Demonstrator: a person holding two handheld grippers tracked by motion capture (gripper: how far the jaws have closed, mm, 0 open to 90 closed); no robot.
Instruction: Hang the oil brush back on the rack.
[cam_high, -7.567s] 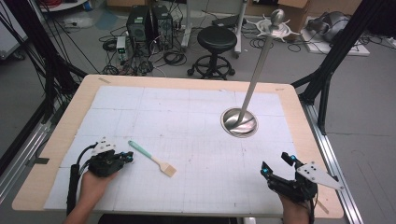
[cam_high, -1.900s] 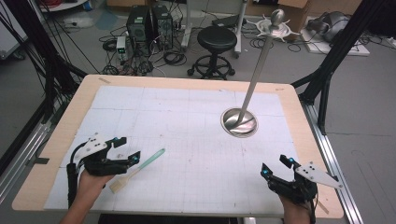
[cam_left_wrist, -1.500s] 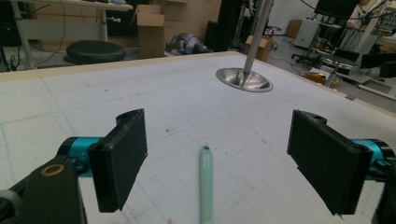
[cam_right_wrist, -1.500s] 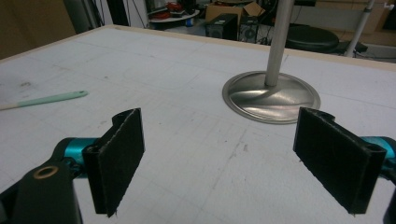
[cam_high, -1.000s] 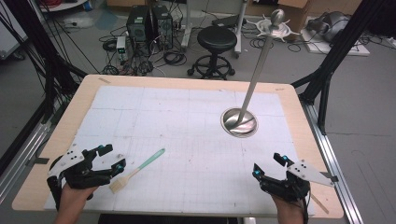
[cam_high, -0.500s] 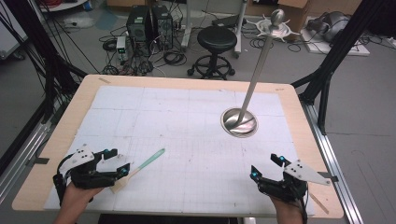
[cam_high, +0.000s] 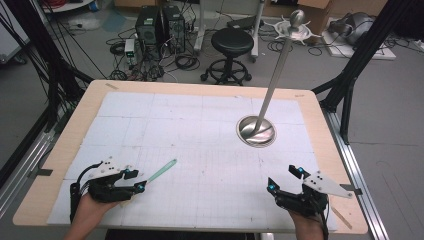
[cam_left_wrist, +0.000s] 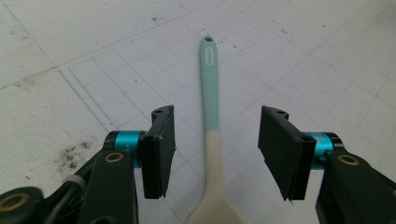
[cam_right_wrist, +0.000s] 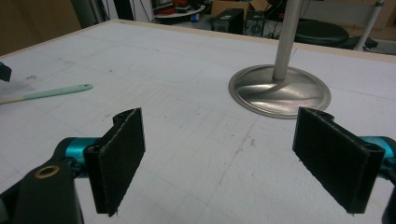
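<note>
**Desk:** The left gripper (cam_left_wrist: 212, 154), what was it doing at that moment?

**Operator:** It sat low over the near-left corner of the table (cam_high: 210, 87), its jaws astride the spatula (cam_left_wrist: 211, 140). They had just been closing, narrowing from full spread, with the handle between them but the pads (cam_left_wrist: 159, 149) not yet on it. A gap showed on either side in the left gripper view. A second before, in the high view, that gripper had stood farther left, clear of the tool; now I had it lined up along the handle. I judged the pickup to be about one squeeze away.

**Desk:** And the right?

**Operator:** The right gripper (cam_right_wrist: 233, 158) waited at the near-right corner, jaws wide apart, nothing in them.

**Desk:** Describe the tool.

**Operator:** Slim and flat on the white gridded mat (cam_high: 200, 125): a mint-green handle with a small hanging hole at its far tip, turning to a cream neck that broadens toward the blade. It looked smooth, probably silicone. The mat was scuffed and speckled with dirt. Farther right stood a polished metal post on a round, dished base (cam_high: 256, 131), well apart from the spatula.
</note>
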